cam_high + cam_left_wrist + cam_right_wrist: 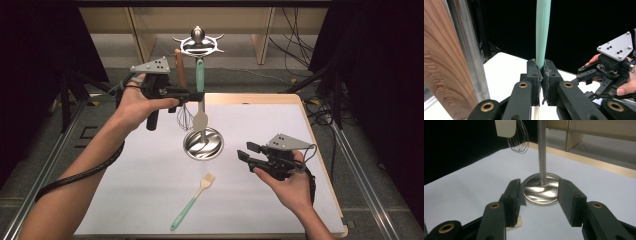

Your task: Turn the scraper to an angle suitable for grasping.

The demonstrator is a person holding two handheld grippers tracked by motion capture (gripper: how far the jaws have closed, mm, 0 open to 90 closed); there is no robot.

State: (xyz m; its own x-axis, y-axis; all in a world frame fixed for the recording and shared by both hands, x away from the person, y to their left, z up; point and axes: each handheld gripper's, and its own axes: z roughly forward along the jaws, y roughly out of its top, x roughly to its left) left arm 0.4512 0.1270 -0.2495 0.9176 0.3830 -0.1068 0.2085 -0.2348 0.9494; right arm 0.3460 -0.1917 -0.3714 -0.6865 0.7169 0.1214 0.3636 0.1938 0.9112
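At upper centre the left gripper (192,93) clamps the hanging spatula (200,100), judged mid-unhooking, needing a lift off the rack (198,42); the right gripper (248,152) waits open.

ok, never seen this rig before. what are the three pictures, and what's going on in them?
No robot here: a person holds a two-jaw tool in each hand at a white table. The high view looks down from above the person. The other two pictures come from cameras riding on each gripper, looking along its black jaws.

On the table stands a metal utensil stand, a round base with a pole and hooks on top. A whisk and a spatula with a green handle hang from it. A pastry brush lies in front.

The left gripper is shut on the spatula's handle. The right gripper is open, holds nothing and points at the stand's base.
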